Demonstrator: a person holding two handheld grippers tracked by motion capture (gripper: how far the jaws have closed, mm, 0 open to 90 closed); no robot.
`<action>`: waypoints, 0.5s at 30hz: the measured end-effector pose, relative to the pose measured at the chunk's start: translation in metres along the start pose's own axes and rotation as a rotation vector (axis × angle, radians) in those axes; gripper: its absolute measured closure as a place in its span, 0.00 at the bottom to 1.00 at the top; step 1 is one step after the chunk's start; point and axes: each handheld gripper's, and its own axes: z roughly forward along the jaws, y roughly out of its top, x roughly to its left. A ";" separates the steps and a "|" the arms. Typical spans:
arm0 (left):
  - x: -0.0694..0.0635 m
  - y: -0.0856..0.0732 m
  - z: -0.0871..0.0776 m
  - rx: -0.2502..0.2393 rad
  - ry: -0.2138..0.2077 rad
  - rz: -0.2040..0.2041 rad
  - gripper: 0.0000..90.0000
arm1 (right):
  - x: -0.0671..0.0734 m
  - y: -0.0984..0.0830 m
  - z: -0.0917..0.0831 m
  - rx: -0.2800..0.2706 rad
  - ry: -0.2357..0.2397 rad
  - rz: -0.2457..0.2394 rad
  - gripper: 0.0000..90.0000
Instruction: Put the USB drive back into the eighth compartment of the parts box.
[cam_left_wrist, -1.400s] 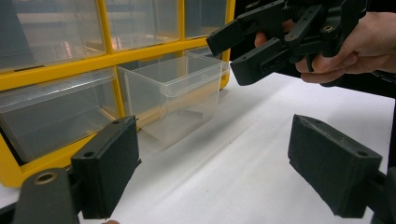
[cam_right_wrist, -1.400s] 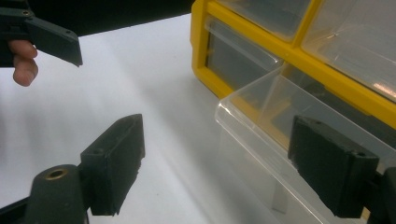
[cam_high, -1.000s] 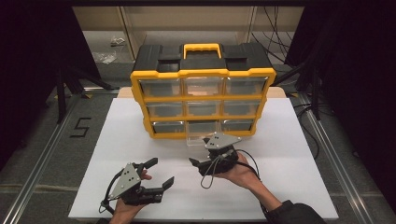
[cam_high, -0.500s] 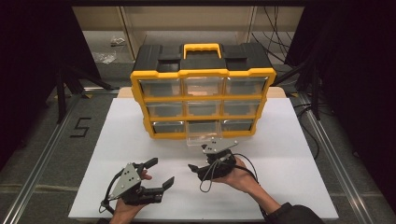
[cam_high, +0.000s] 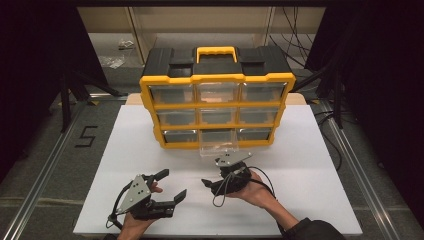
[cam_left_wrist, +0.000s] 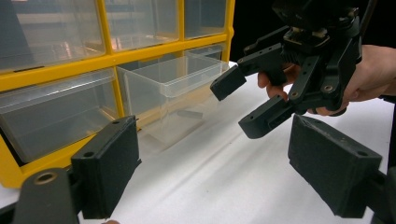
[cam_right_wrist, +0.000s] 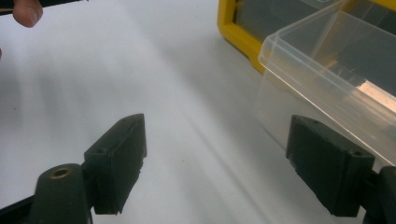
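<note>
A yellow and black organizer (cam_high: 217, 100) with nine clear drawers is placed at the far middle of the white table (cam_high: 310, 165). The bottom middle drawer (cam_high: 218, 146) is pulled out toward the near side, and its front edge stands out over the table. In the left gripper view, a small dark object (cam_left_wrist: 189, 113) is seen lying inside this drawer; what it is cannot be told.

The right gripper (cam_high: 210, 184) is held by the right hand (cam_high: 255, 187) just near of the pulled-out drawer, a little to the right of the table's middle. Its jaws are spread apart and nothing is between them. In the right gripper view, the clear drawer is seen close beside one jaw, but contact cannot be confirmed.

The left gripper (cam_high: 172, 185) is held by the left hand (cam_high: 135, 225) at the near left of the table. Its jaws are also wide apart and nothing is held. The two grippers are near each other but apart.
</note>
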 end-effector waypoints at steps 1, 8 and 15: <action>0.000 0.000 0.000 0.000 0.000 0.000 0.18 | 0.000 0.000 0.001 0.003 -0.001 0.001 0.24; 0.000 0.000 0.000 0.000 0.000 0.000 0.18 | -0.001 -0.004 0.005 0.018 0.001 0.009 0.24; 0.000 0.000 0.000 0.000 0.000 -0.001 0.18 | -0.004 -0.006 0.007 0.022 -0.001 0.016 0.24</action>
